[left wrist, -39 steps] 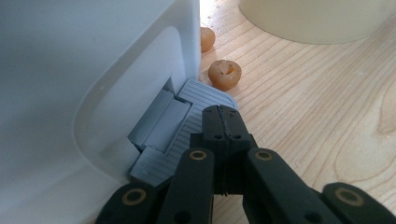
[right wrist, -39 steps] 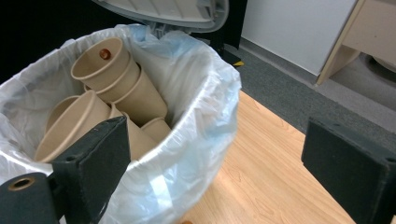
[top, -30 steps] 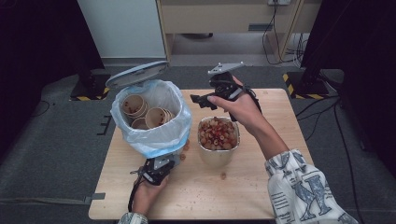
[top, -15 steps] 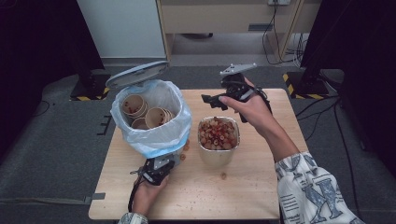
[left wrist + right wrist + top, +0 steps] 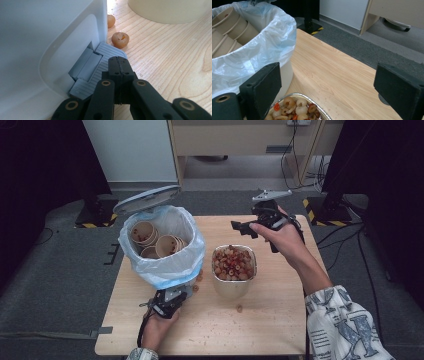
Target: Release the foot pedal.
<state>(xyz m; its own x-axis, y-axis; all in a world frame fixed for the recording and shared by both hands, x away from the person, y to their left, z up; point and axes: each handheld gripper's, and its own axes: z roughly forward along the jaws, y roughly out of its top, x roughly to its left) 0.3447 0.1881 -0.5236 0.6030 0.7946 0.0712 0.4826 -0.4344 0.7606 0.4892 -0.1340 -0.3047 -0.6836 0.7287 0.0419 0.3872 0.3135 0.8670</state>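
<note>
Since a moment ago the right tool (image 5: 248,226) has lifted away to the right of the food bowl (image 5: 233,270), jaws wide apart and empty, while the left tool (image 5: 119,65) stays squeezed together on the bin's pedal (image 5: 96,67). If that tool slips off the pedal, the lid (image 5: 146,198) could drop shut — or the bin (image 5: 162,245) could bump the full bowl just beside it on the tabletop (image 5: 280,315). Bin and tool hide part of the pedal, so I cannot tell how far down it is pushed.

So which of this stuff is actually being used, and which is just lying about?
In use, it seems:
- bin, lid up, paper cups inside
- grey pedal under the shut left claw
- foil tray of food
- open right claw, above the table

Lying about:
- loose food pieces on the table
- cables on the floor
</note>
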